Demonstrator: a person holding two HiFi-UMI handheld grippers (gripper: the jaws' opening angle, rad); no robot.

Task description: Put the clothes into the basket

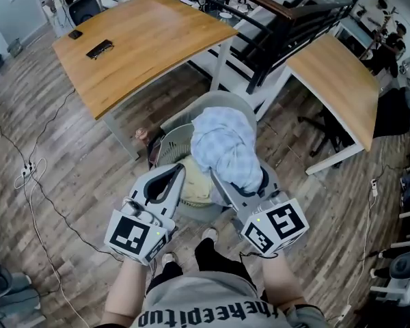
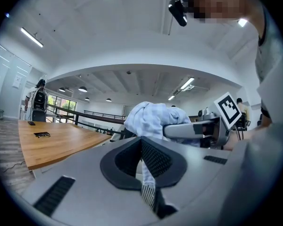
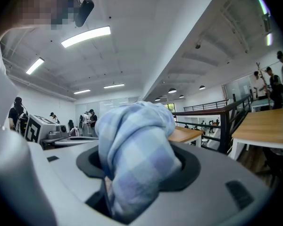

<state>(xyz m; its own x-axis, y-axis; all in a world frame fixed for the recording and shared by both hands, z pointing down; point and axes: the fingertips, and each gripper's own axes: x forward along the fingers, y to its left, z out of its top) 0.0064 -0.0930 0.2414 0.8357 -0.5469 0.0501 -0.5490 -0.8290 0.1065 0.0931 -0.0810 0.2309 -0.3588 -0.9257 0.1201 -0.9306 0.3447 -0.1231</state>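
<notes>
A light blue checked cloth [image 1: 222, 145] is bunched up between the jaws of my right gripper [image 1: 236, 176], which is shut on it. The bundle hangs over the grey lattice basket [image 1: 169, 145], where a pale yellow garment [image 1: 195, 186] lies. In the right gripper view the cloth [image 3: 132, 149] fills the jaw opening of the right gripper [image 3: 137, 173]. My left gripper [image 1: 181, 169] is just left of it over the basket, jaws together and holding nothing that I can see. From the left gripper [image 2: 144, 166] the cloth [image 2: 148, 119] shows ahead.
A grey curved shell [image 1: 219, 101] stands behind the basket. Two wooden tables [image 1: 143, 39] [image 1: 342, 80] flank a black railing [image 1: 280, 26]. Cables [image 1: 34, 176] run over the wood floor at left. The person's feet [image 1: 208, 234] are beside the basket.
</notes>
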